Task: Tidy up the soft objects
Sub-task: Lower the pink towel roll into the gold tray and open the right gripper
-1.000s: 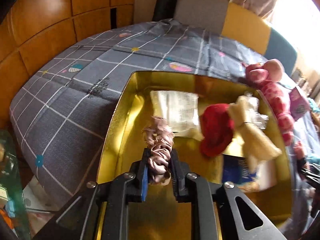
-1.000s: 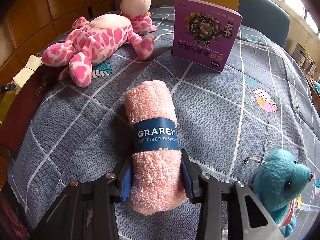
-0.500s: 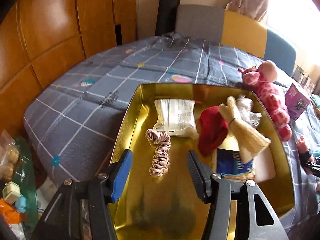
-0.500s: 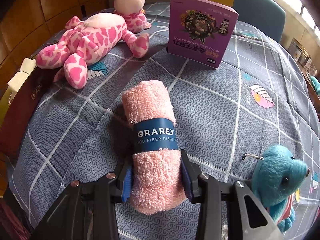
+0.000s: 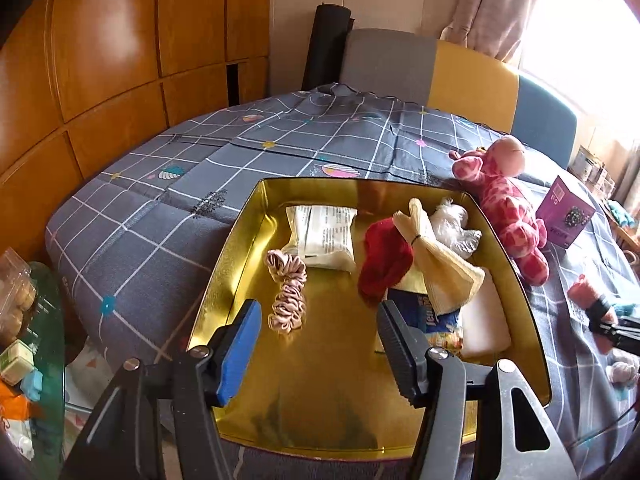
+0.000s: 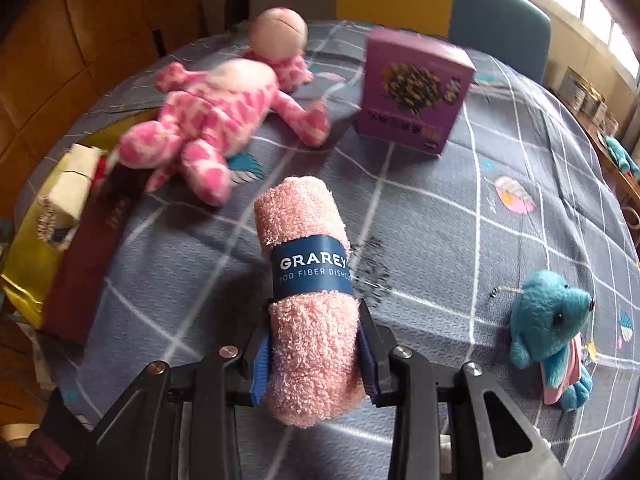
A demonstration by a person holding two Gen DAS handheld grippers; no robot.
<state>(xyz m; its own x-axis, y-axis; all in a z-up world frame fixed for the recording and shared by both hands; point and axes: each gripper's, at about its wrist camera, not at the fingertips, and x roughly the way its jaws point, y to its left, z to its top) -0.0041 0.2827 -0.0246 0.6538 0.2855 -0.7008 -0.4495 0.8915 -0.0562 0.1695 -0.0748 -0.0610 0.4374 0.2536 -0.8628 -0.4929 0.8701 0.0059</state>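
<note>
Nearest the right camera, the right gripper point(image 6: 316, 364) is clenched on the lower end of a rolled pink dishcloth point(image 6: 308, 276), its jaws closing a little further as the pads sink into the terry below the blue paper band. The roll juts forward along the fingers, seemingly clear of the grey checked tablecloth point(image 6: 460, 240); a grip low on the roll leaves the free end leading, which should suit laying it into a container. To its right lies a blue plush bear point(image 6: 552, 328), well apart, and farther back sprawls a pink spotted plush toy point(image 6: 224, 120) beside an upright purple box point(image 6: 416, 92). On the left side, the left gripper point(image 5: 316, 344) hangs released over the gold tin tray point(image 5: 224, 280), jaws opening with nothing between them. Just beyond its fingertips a pink satin scrunchie point(image 5: 286, 286) lies on the tray floor, near the left wall. Past it sit a white packet point(image 5: 324, 236), a red knit piece point(image 5: 384, 264), a cream tied cloth point(image 5: 440, 268) and a crinkled clear wrapper point(image 5: 456, 224). The tray looks like the collection point, so the dishcloth probably goes there next.
</note>
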